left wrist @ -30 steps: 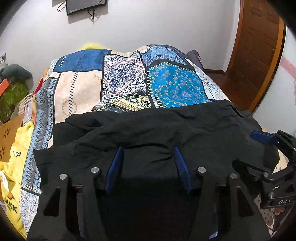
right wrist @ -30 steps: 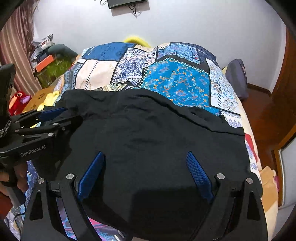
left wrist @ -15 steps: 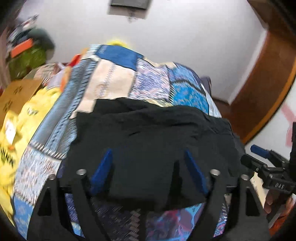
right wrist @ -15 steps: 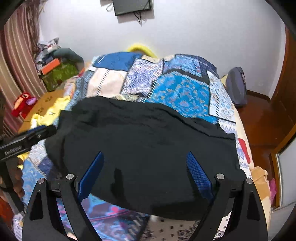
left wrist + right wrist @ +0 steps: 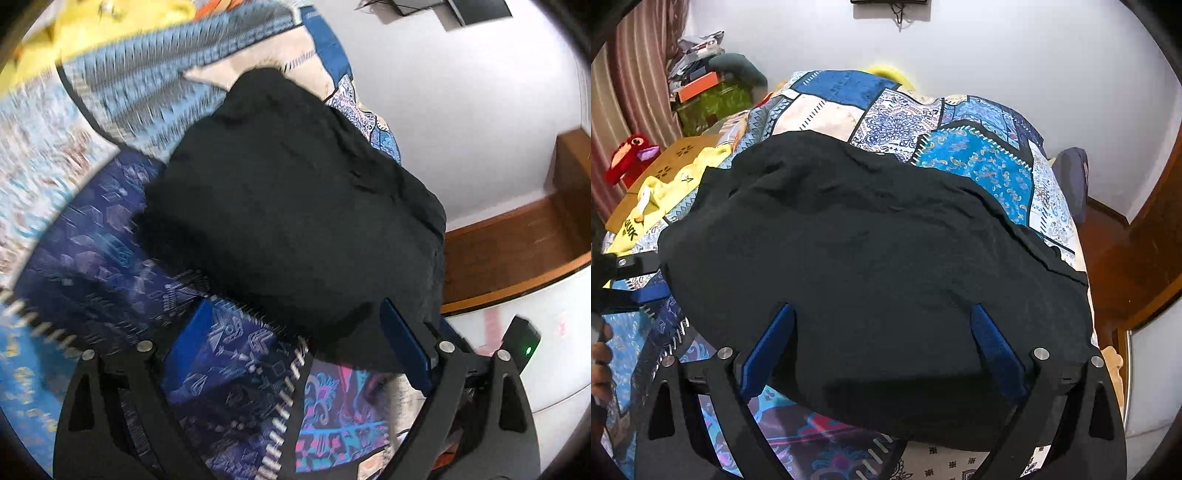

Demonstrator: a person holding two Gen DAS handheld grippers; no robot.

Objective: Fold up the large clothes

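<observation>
Left tongs (image 5: 295,332), right tongs (image 5: 881,328) opening, tilted down over black garment (image 5: 871,266).

Even indoor light, no glare; left wrist view motion-blurred, both fisheye-warped with dark corners.

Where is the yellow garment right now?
Right wrist view, far left: the yellow garment lies at the patchwork bedspread's left edge, beside the black garment.

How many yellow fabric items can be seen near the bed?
2: a yellow printed cloth lying at the left edge of the patchwork bedspread, and a yellow rounded thing behind the far end of the bed, mostly hidden. Others may be covered.
</observation>
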